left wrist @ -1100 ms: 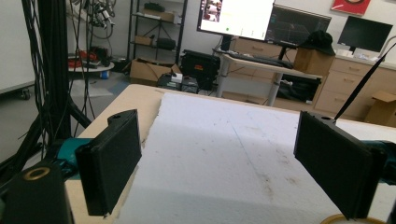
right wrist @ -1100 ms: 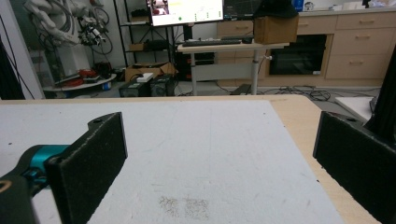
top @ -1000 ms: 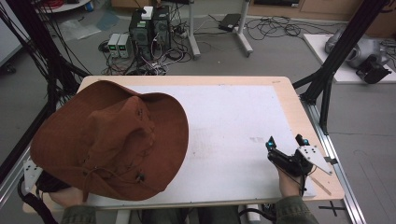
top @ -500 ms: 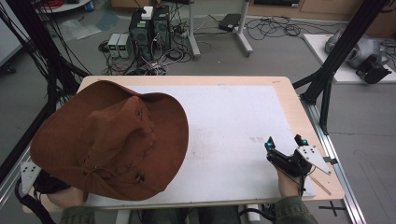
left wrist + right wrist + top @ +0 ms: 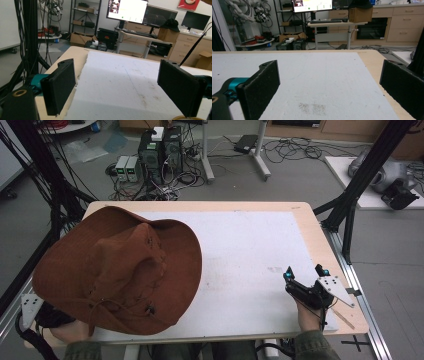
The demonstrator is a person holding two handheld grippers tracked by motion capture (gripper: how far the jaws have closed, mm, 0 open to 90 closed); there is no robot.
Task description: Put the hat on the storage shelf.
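Your left claw, jaws apart, sits at the tabletop's near-left corner under the hat; your right claw, also apart, is well off.

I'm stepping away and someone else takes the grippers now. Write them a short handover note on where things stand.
Left gripper: jaws open, empty, low at the near left of the table, under the hat's brim in the high view.
Right gripper: jaws open, empty, resting at the near right of the white foam mat.
Wide-brimmed brown suede hat: crown up on the left side of the mat, brim overhanging the wooden table edge, chin cord at the near side.
Done: nothing gripped.
Left: probably grasping the hat.
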